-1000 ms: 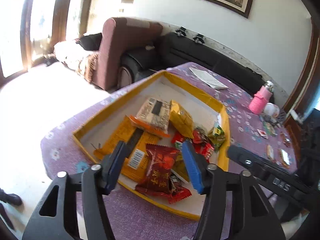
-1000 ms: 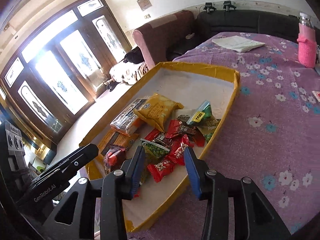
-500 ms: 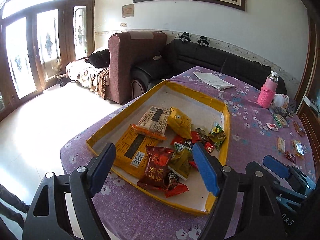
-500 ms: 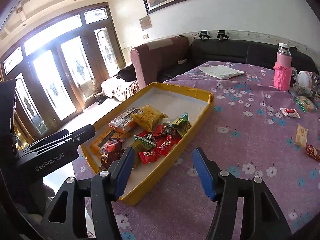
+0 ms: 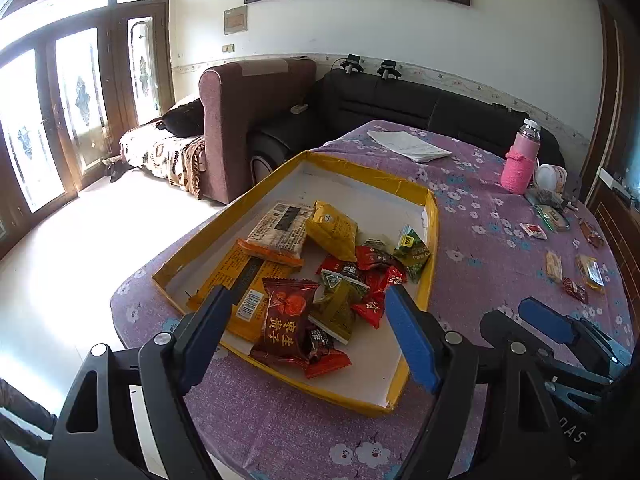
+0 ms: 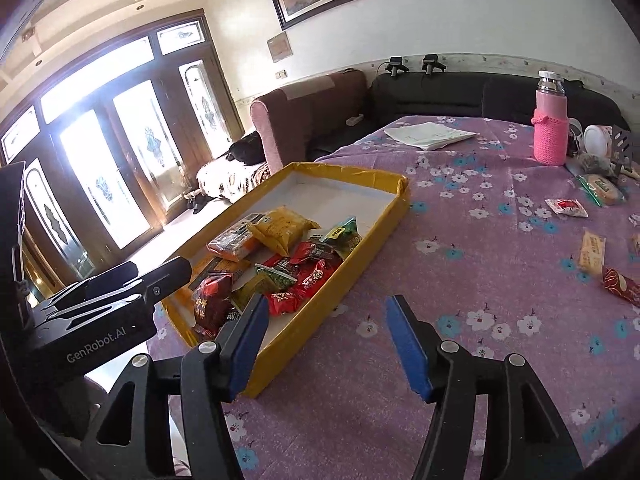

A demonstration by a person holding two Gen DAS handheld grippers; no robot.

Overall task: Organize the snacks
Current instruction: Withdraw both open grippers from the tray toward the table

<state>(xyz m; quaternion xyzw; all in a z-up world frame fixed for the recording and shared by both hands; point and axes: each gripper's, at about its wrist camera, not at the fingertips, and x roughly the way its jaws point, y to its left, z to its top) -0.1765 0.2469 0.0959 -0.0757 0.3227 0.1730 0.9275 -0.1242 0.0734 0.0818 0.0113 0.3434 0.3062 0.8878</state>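
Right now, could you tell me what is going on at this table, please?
A person holding two grippers is sorting snacks. Both the left gripper and the right gripper are open and hold nothing. Most snack packets lie piled in the yellow tray on the purple tablecloth. A few loose snacks lie on the cloth to the right, outside the tray.

A table (image 6: 472, 280) under a purple cloth with flowers carries everything. At its left stands a shallow yellow-rimmed tray (image 6: 352, 258) of snack packets. A white stack of papers (image 6: 430, 135) lies at the far edge, a pink-sleeved bottle (image 6: 550, 128) far right, and loose snack packets (image 6: 591, 251) are scattered on the right side.
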